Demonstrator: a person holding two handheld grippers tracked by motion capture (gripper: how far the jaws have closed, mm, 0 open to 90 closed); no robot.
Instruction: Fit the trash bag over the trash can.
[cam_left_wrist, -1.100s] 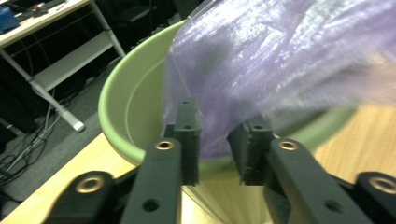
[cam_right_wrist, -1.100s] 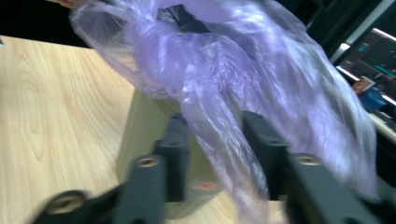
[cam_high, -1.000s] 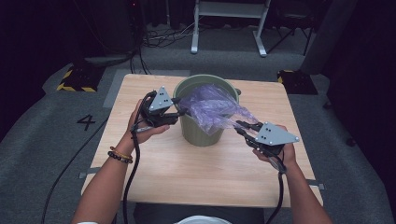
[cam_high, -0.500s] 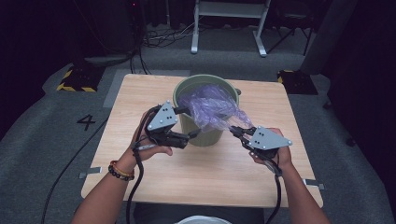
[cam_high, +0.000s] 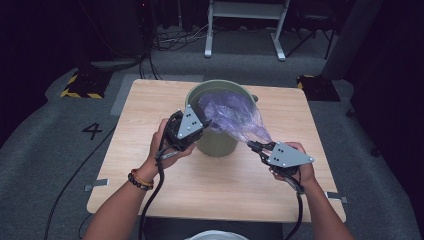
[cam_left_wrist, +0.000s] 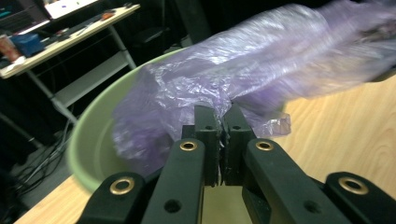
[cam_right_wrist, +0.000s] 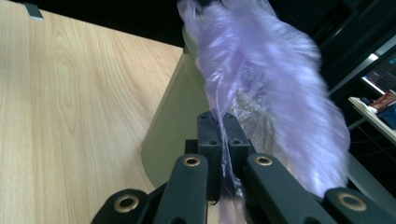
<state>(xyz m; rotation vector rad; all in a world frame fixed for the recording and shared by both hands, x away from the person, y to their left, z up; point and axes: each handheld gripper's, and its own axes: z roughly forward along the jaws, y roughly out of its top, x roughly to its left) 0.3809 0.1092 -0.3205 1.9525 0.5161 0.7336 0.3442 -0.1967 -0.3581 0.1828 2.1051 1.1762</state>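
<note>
My left gripper (cam_high: 204, 121) moved in, jaws just closed on purple bag (cam_high: 232, 112) (half inside green bucket (cam_high: 216, 142)), right gripper (cam_high: 253, 146) pinching its other end.

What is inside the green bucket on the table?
Part of the purple plastic bag lies in the green bucket; the rest is stretched out over its rim toward the right gripper. The bag covers the bucket's bottom, so anything beneath it cannot be seen.

Purple bag (cam_left_wrist: 261, 60): thin translucent plastic film, crinkled, glossy highlights seen on folds. Green bucket (cam_high: 216, 142): smooth plastic, matt to faintly satin wall. Tabletop (cam_high: 150, 115): pale wood-grain surface, smooth, low sheen. Left hand-held gripper (cam_left_wrist: 219, 135) and right hand-held gripper (cam_right_wrist: 219, 140): jaws made of black matt plastic, brass-coloured metal rivets set in; flat grey matt plate carried on top. Floor (cam_high: 45, 115): grey carpet, rough-textured.
</note>
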